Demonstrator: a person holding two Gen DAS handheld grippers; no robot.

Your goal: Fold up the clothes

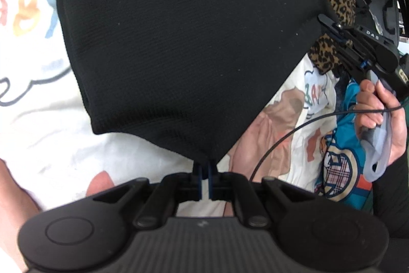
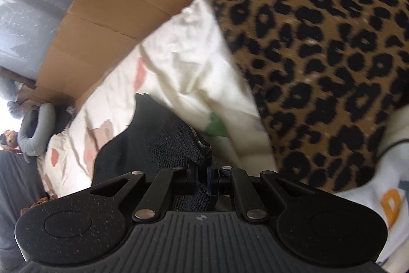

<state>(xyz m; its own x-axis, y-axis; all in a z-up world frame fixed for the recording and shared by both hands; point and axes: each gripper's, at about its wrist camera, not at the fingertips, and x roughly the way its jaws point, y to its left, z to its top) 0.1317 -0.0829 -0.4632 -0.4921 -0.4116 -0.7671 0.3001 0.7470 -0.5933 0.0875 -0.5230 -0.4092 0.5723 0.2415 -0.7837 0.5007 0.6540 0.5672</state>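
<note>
Where black garment [image 1: 179,42] spreads, bedsheet [image 1: 38,119] hidden

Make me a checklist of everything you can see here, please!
Surface: white printed bedsheet.
Job's things: black cloth, held stretched at two corners.
Clutter: leopard cloth; teal shirt; white printed shirt.
Grippers: left gripper shut on black cloth; right gripper shut on black cloth, a hand holding it.
Cables: black cable over the sheet.
Surroundings: cardboard box; grey pillow.
</note>
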